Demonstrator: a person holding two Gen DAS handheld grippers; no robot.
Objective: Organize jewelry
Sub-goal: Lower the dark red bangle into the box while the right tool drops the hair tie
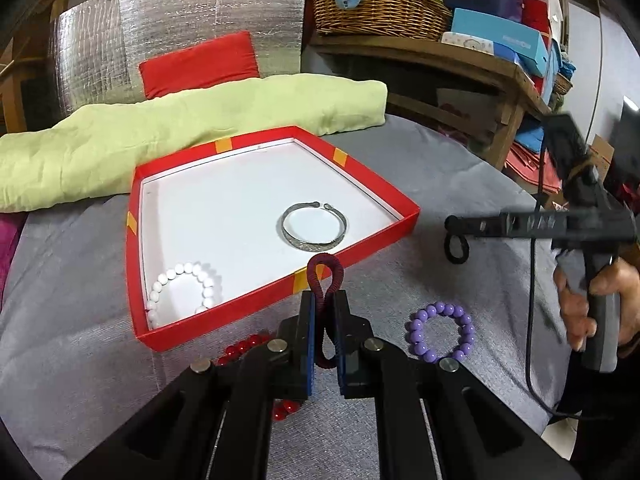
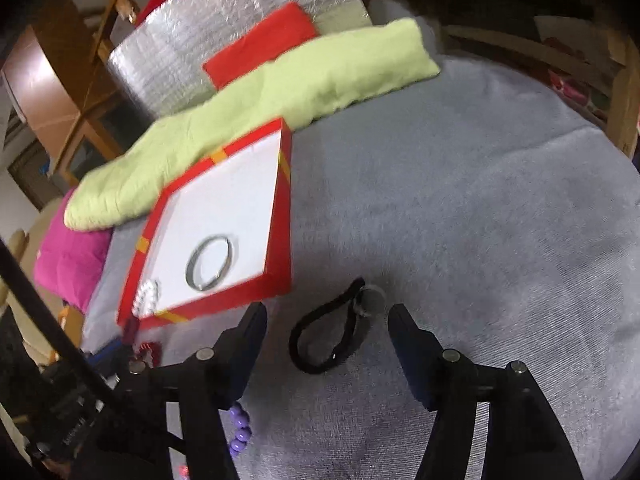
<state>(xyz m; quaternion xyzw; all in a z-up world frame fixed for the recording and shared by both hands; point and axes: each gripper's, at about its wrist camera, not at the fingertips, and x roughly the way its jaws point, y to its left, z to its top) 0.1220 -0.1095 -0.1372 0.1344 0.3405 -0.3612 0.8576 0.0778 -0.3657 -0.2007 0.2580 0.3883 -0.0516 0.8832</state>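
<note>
My left gripper is shut on a dark red cord bracelet, held just in front of the near edge of the red tray. In the tray lie a silver bangle and a white bead bracelet. A purple bead bracelet and a red bead bracelet lie on the grey cloth. My right gripper is open above a black hair tie with a clear bead. In the left wrist view the right gripper hovers over the hair tie. The tray and bangle also show in the right wrist view.
A light green folded cloth lies behind the tray, with a red cushion and silver insulated box beyond. A wooden shelf with a wicker basket and boxes stands at the back right. A pink cushion sits left.
</note>
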